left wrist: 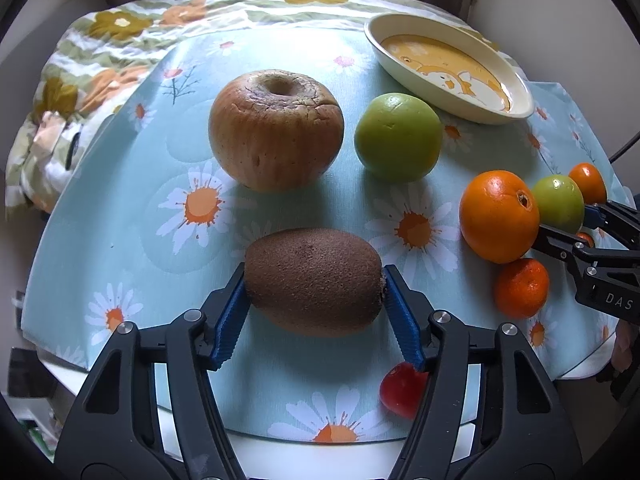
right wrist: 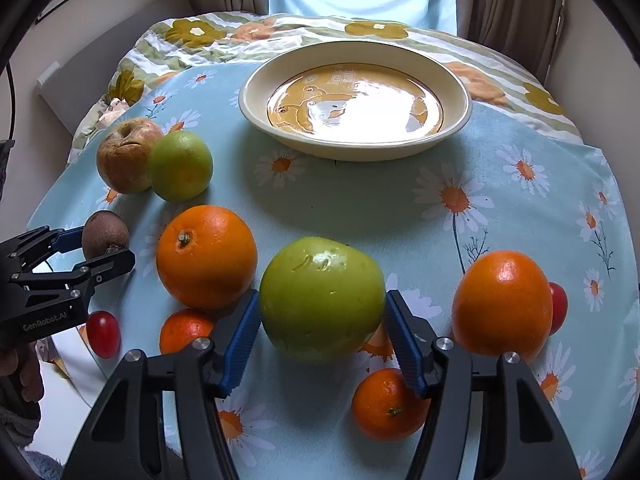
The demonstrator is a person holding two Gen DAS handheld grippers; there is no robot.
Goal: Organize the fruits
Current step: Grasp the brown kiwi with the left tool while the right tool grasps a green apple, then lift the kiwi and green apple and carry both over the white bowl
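The left wrist view looks down the left gripper (left wrist: 314, 300), whose ribbed blue pads (left wrist: 229, 320) pinch the 2 ends of a kiwi (left wrist: 314, 280), a fuzzy brown oval lying sideways near the near edge of the tablecloth (left wrist: 120, 208). Only this view shows the big apple (left wrist: 276, 130) from above: a dull red-brown skin, wrinkled and cracked around a deep stem hollow. Just right of it sits a smooth green fruit (left wrist: 398, 136), apart from the apple. A glossy red cherry tomato (left wrist: 402, 388) peeks from behind the right finger.

The right wrist view shows what the other one crops: the whole cream plate (right wrist: 256, 92), shallow and round, with an orange cartoon centre under glare, standing at the far middle. Here the right gripper (right wrist: 322, 320) has its blue pads pressed on both sides of a green apple (right wrist: 322, 296), waxy and faintly scarred on top. A pebbled orange (right wrist: 206, 256) lies left of it, and a second orange (right wrist: 502, 304) right of it hides most of a red tomato (right wrist: 559, 306). 2 small mandarins (right wrist: 186, 328) (right wrist: 388, 404) lie near the fingers. A second red tomato (right wrist: 103, 334) rests at the near left edge.

The cloth is pale blue with printed daisies; a floral quilt (right wrist: 208, 36) lies crumpled behind it.
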